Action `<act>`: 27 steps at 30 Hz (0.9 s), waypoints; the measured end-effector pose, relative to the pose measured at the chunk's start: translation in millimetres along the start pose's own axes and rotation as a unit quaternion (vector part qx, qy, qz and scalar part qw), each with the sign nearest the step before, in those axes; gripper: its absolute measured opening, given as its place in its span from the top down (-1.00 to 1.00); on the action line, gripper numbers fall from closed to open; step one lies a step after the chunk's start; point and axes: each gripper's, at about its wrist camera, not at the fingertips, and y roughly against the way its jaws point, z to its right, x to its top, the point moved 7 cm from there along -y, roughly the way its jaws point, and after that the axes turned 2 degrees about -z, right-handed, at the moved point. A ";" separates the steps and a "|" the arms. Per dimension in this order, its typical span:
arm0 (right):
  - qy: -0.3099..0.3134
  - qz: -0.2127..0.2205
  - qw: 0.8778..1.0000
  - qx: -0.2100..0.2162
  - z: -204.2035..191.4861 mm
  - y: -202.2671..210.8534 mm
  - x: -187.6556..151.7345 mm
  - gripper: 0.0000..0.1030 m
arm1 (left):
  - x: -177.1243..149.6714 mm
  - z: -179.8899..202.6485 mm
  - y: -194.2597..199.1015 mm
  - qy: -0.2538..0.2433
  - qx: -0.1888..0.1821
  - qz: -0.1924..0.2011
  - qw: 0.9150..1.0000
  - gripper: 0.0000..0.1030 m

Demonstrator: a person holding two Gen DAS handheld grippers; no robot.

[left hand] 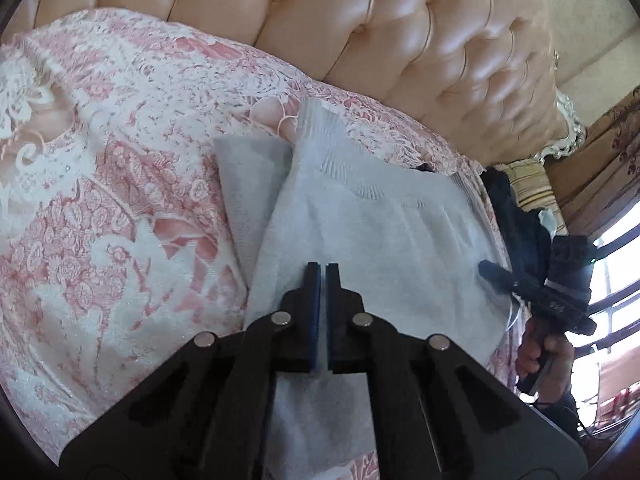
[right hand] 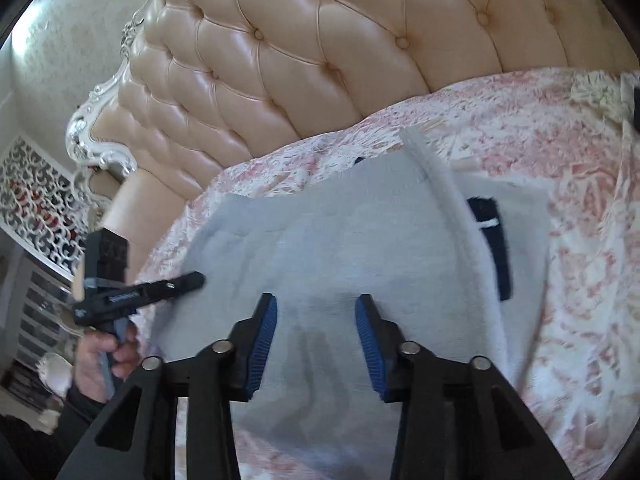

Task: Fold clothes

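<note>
The left hand-held gripper (left hand: 323,276) is nearly closed on nothing, the right hand-held gripper (right hand: 316,320) wide open, empty; the sweater's (right hand: 320,248) folded flap at 1 o'clock could slip open if dragged.

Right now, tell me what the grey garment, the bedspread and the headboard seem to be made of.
Grey garment: soft knit, probably fleece or wool blend; matte, fuzzy surface, ribbed band.
Bedspread: woven fabric, likely jacquard or brocade; pink floral pattern with a faint sheen.
Headboard: leather or faux leather, cannot tell which; glossy, button-tufted.
</note>
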 end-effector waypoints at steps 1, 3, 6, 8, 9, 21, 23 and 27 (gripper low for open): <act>0.002 -0.002 1.000 -0.006 1.7 0.8 0.0 0.58 | 0.3 0.4 2.0 -0.002 0.005 0.001 1.000 0.94; 0.013 -0.005 1.000 -0.019 0.9 3.2 -0.7 0.58 | 0.8 1.1 6.1 -0.006 0.014 0.002 1.000 0.93; 0.046 0.003 0.996 -0.076 -6.8 12.0 3.8 0.48 | 8.4 25.3 13.0 -0.073 0.068 0.031 0.995 0.87; 0.088 0.019 0.990 -0.110 -16.2 17.1 10.6 0.32 | 14.8 31.9 8.0 -0.100 0.109 0.042 0.988 0.70; 0.109 0.028 0.985 -0.128 -21.5 18.1 16.0 0.26 | 18.0 35.2 5.7 -0.113 0.130 0.047 0.984 0.70; 0.093 -0.040 0.980 -0.170 11.7 -24.4 42.7 0.17 | 18.6 23.3 -18.6 -0.154 0.198 0.029 0.968 0.63; 0.090 -0.038 0.981 -0.168 13.2 -24.3 42.2 0.17 | 18.0 22.6 -17.2 -0.153 0.195 0.030 0.968 0.63; 0.081 -0.033 0.982 -0.170 15.4 -23.2 43.2 0.17 | 18.2 23.0 -17.4 -0.154 0.196 0.030 0.968 0.63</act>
